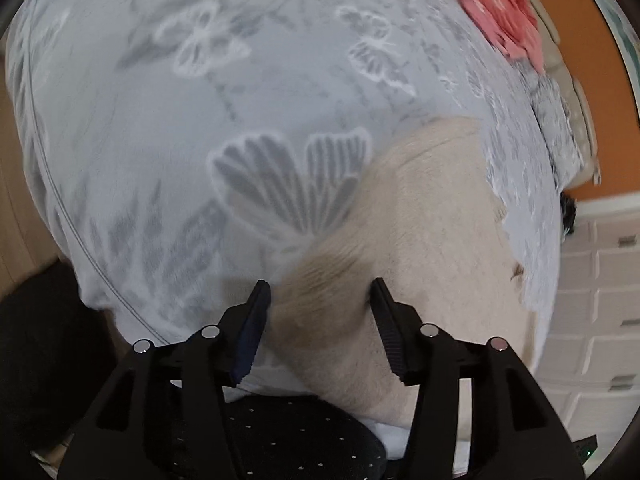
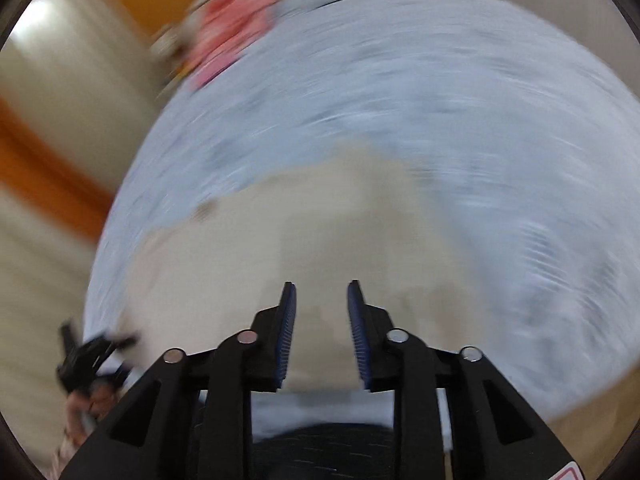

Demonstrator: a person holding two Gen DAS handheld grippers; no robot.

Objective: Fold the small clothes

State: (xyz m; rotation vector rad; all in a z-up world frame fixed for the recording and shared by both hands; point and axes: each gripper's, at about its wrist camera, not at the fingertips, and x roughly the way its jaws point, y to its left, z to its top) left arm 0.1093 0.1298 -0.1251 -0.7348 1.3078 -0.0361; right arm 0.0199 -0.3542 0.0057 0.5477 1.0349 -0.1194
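Left wrist view, read from left to right: pale grey bedspread printed with white and grey butterflies [image 1: 200,128] fills most of the frame. Left gripper [image 1: 320,296] sits low and centre over it, jaws about half apart. A bunched fold of the cream knitted garment [image 1: 432,232] lies between the pads; whether they press on it is unclear, as the cloth is blurred. The rest of the garment spreads flat on the bedspread to the right of that fold. A crumpled coral-pink cloth [image 1: 504,16] lies at the bedspread's far right edge, well apart from the cream piece.

Right wrist view, heavily blurred: the pink cloth [image 2: 232,28] shows at the bedspread's [image 2: 460,100] far left edge. The cream garment [image 2: 280,240] lies on the bedspread's near part. Right gripper [image 2: 322,292] is over the garment, jaws narrowly apart, a strip of cream cloth showing between the blue pads [image 2: 286,336]. Whether it has hold of the cloth I cannot tell.
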